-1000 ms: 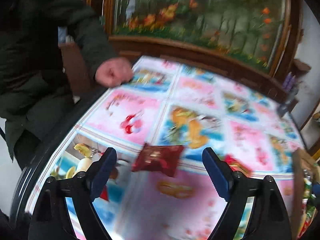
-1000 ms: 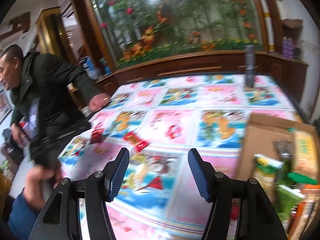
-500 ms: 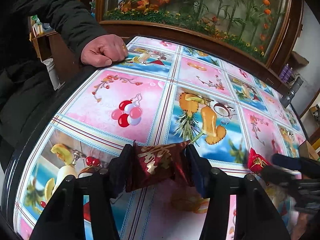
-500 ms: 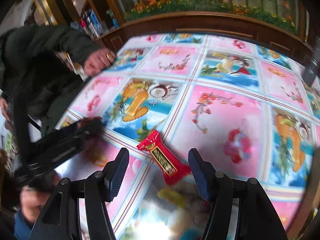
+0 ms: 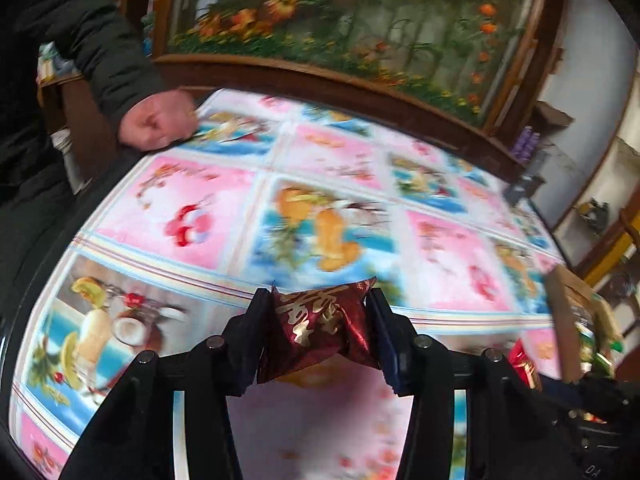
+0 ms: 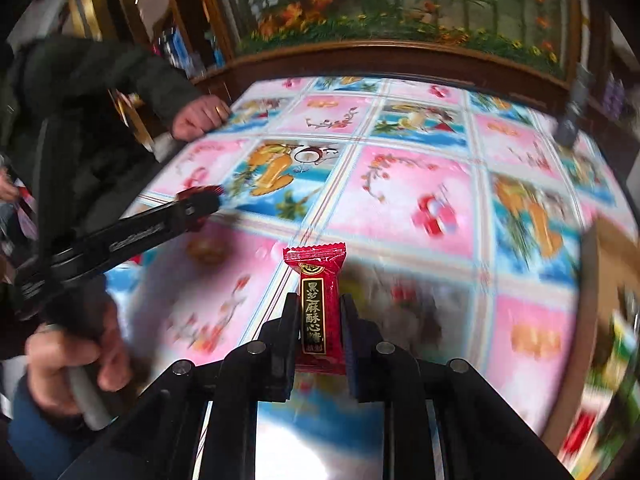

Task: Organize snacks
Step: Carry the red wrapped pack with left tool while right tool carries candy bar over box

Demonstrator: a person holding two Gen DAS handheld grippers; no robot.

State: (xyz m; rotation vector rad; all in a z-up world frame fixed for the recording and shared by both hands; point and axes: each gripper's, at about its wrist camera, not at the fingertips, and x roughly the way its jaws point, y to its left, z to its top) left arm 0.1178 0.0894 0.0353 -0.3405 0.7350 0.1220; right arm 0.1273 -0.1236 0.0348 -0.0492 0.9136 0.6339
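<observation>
My left gripper [image 5: 320, 304] is shut on a dark red candy packet with gold writing [image 5: 324, 330], held above the patterned tablecloth [image 5: 208, 204]. My right gripper [image 6: 318, 312] is shut on a bright red candy bar with a black label [image 6: 318, 300], which stands upright between the jaws. The left gripper also shows in the right wrist view [image 6: 196, 206] at the left, with its red packet at the tip. A cardboard box of snacks [image 5: 560, 316] sits at the table's right edge, and shows blurred in the right wrist view [image 6: 604, 280].
A seated man in a dark jacket rests his fist [image 5: 158, 124] on the table's far left corner. A dark upright object [image 6: 570, 120] stands at the far right of the table. A flower-painted wooden panel [image 5: 360, 20] backs the table.
Both grippers have closed on their candies and lifted them off the cloth. The right gripper went from open around the red bar to shut on it.
</observation>
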